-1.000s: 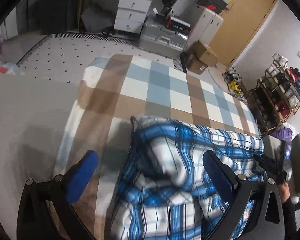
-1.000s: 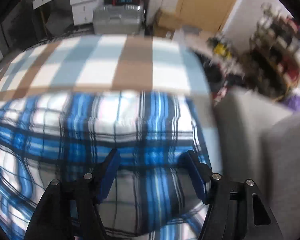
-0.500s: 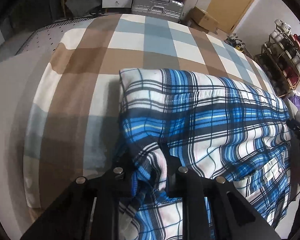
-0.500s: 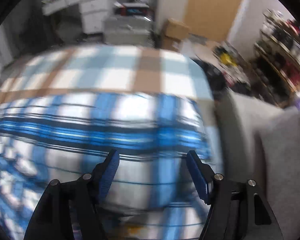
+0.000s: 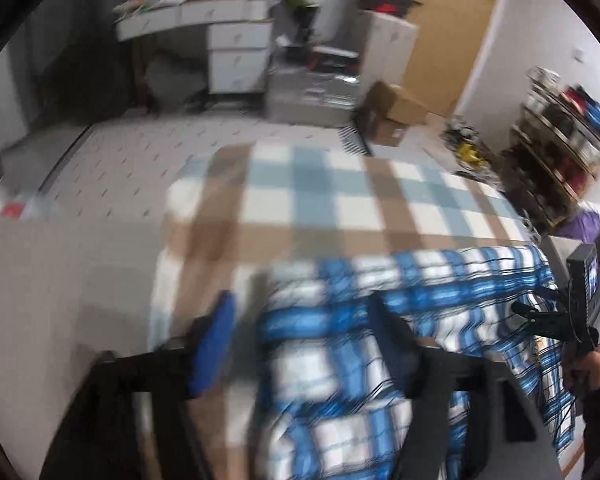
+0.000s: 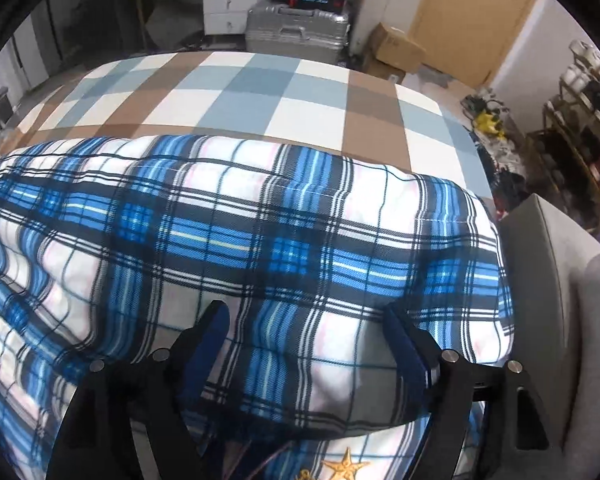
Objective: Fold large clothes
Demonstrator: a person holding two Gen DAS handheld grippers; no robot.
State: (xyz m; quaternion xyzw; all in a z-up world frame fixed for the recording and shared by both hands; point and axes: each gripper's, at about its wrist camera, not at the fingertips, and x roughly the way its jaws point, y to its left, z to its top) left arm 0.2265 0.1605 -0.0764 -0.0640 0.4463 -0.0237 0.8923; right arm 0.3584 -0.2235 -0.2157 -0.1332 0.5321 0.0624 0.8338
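A large blue-and-white plaid garment lies folded on a bed with a brown, blue and white checked cover. My right gripper hangs over its near right part. Its jaws are opening, a puffy fold lies between the blue pads, and neither pad presses it. In the blurred left wrist view the plaid garment shows its left edge between the fingers of my left gripper. Those jaws are also opening and hold nothing. The right gripper appears there at the far right, in a person's hand.
A grey upholstered edge borders the bed on the right. Beyond the bed stand a silver suitcase, cardboard boxes, white drawers and a loaded shelf rack. A dotted floor mat lies left of the bed.
My left gripper, shut on a pinch of the garment's left edge half a second ago, has let go, opened and pulled back upward. My right gripper stayed over the cloth and widened slightly.
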